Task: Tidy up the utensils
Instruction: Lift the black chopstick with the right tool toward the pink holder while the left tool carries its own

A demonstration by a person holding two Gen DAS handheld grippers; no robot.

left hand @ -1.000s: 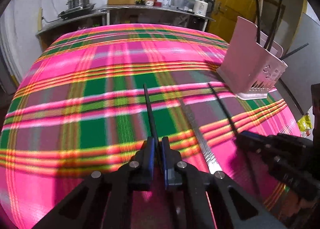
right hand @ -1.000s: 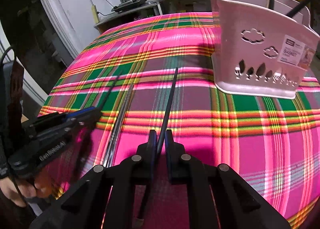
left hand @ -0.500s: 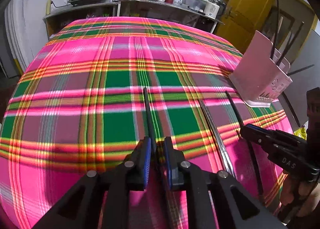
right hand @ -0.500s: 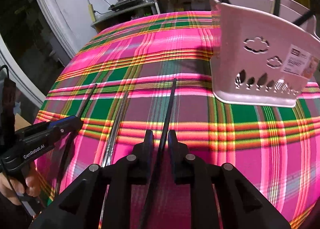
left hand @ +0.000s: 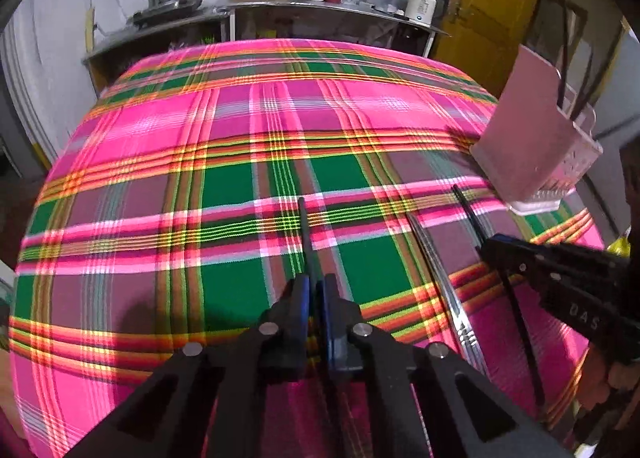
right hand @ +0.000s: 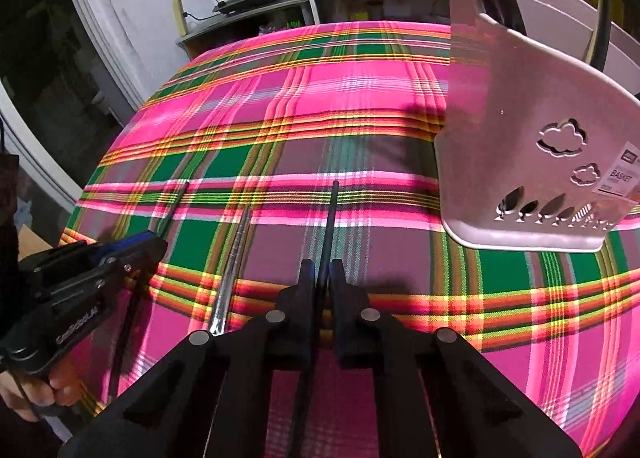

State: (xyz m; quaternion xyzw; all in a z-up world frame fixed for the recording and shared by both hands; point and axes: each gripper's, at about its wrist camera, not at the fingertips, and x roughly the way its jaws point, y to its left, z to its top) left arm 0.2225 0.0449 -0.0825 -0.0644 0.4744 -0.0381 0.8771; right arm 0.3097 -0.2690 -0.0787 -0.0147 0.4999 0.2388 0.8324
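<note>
Over the tabletop (left hand: 160, 138) — left tool (left hand: 313, 290): pinched a black chopstick (left hand: 304, 230)
Right tool (right hand: 322, 278): pinched another black chopstick (right hand: 330, 218) — beside the pink basket (right hand: 520, 118)

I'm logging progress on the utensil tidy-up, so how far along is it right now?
Done: several black chopsticks already stand in the pink basket. In hand: the left hand-held gripper and right hand-held gripper each clamp one black chopstick. Left: the metal chopsticks lying on the plaid tablecloth between them.
</note>
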